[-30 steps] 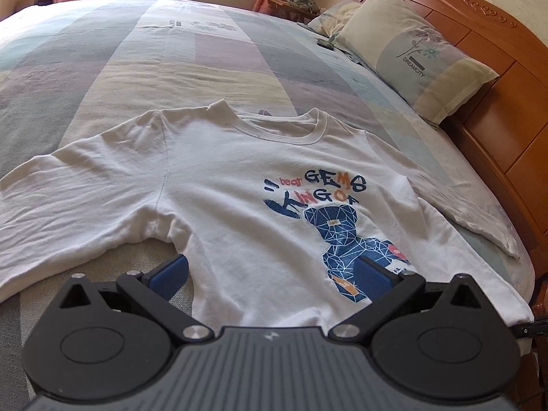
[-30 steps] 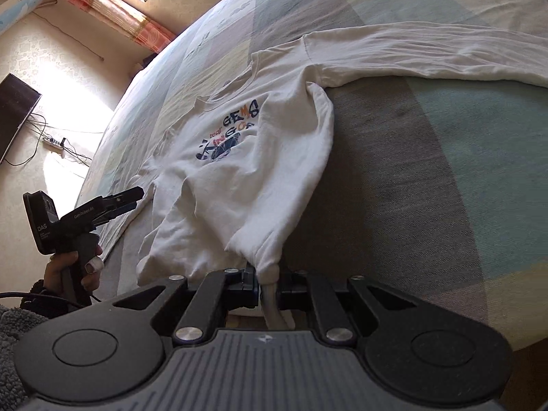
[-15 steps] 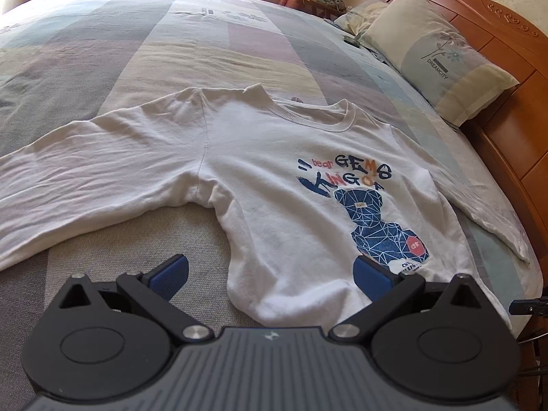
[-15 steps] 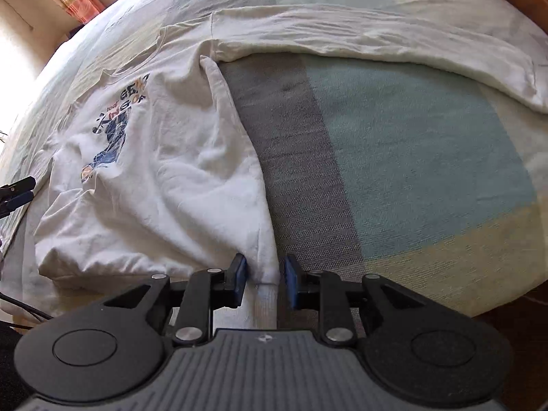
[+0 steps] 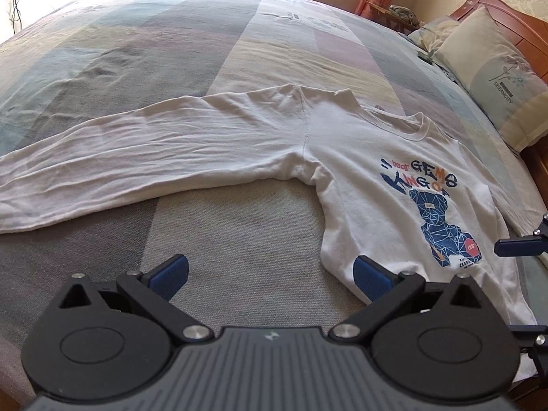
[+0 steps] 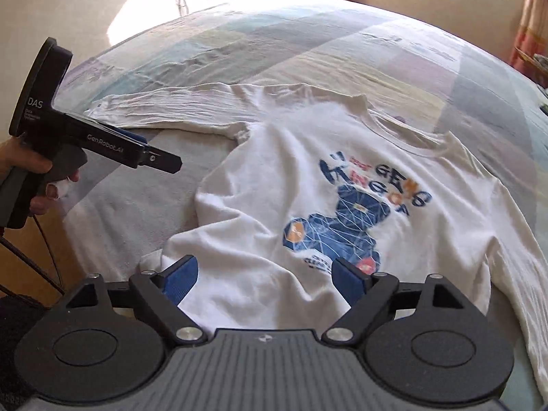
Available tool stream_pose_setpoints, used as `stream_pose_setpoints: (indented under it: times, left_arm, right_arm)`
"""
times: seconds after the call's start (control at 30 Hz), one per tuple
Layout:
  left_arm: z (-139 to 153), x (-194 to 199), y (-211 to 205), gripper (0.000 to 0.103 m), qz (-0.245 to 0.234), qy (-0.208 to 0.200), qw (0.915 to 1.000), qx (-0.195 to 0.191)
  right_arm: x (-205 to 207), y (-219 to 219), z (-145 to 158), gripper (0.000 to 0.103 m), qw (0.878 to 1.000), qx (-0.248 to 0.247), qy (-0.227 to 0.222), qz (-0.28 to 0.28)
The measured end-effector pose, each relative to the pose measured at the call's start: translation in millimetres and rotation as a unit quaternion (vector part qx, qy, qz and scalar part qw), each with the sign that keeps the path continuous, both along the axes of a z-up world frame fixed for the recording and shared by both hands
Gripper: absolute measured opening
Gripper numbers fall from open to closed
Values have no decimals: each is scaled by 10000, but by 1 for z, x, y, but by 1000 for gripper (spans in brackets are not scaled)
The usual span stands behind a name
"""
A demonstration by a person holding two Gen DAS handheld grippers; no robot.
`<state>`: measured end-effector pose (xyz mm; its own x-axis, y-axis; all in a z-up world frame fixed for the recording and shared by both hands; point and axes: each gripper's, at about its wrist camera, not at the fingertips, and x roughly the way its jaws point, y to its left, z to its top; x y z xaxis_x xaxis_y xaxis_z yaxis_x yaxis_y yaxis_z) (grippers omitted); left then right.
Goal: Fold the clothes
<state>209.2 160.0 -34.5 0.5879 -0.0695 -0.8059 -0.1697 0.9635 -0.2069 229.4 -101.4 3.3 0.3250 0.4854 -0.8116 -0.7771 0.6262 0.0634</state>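
Left wrist view: one wrinkled white cotton long-sleeved shirt with blue bear print (image 5: 359,178) flat on striped woven bedspread (image 5: 239,239), just beyond spread, empty left gripper (image 5: 270,270). Right gripper (image 6: 263,277) likewise released over hem. Two pillows (image 5: 493,75).

White sweatshirt (image 6: 308,178) lies flat on the bed (image 6: 308,34); right gripper (image 6: 265,279) spread wide over its hem; left gripper (image 6: 161,162) at the bed's left edge

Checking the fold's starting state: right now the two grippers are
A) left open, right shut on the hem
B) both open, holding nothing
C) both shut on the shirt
B: the left gripper and right gripper both stand spread wide, with nothing pinched, over the white shirt.
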Motion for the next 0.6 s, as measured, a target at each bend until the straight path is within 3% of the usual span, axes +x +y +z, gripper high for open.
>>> stream_pose_setpoints:
  times: [0.23,0.33,0.4,0.53,0.6]
  left_arm:
    - [11,-34,-18,102,653,-48,9977,-160]
    - [13,-47,-35,102,727,-124,9967,-327]
    - [11,-52,-47,102,727,-133,9957,-554]
    - [-1,-51,-66,102,753,-97,9892,-1257]
    - [-9,-48,-76,102,712,-137,9819,-1748]
  right_arm:
    - [-5,51,-24,94,9928,-461,-272,1071]
    - [5,29,-36,94,9954,-525,-380,699]
    - [17,0,-40,94,9986,-319,-200,366]
    - [37,-43,-52,94,9997,-101,52,-221]
    - [41,-57,-57,94,9994,-44,120,-336]
